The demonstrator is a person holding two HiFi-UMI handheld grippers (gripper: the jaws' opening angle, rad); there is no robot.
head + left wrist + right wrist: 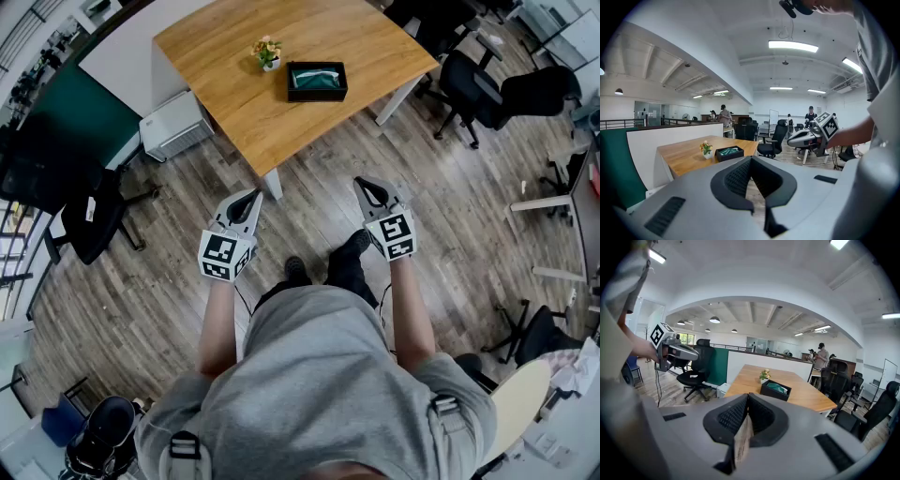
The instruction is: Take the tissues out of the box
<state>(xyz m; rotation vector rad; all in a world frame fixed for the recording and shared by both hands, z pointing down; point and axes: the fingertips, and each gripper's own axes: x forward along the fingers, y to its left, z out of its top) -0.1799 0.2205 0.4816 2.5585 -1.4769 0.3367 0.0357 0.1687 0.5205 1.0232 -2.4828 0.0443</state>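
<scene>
A black box with green tissues inside sits on a wooden table at the far side of the room, beside a small flower pot. I stand on the floor a few steps short of the table. My left gripper and right gripper are held out in front of me, both shut and empty, well apart from the box. The left gripper view shows its jaws closed, with the box far ahead. The right gripper is closed too, the box beyond it.
A white floor unit stands by the table's left leg. Black office chairs crowd the right side, another chair stands at the left. A green partition runs behind the table. People stand in the background.
</scene>
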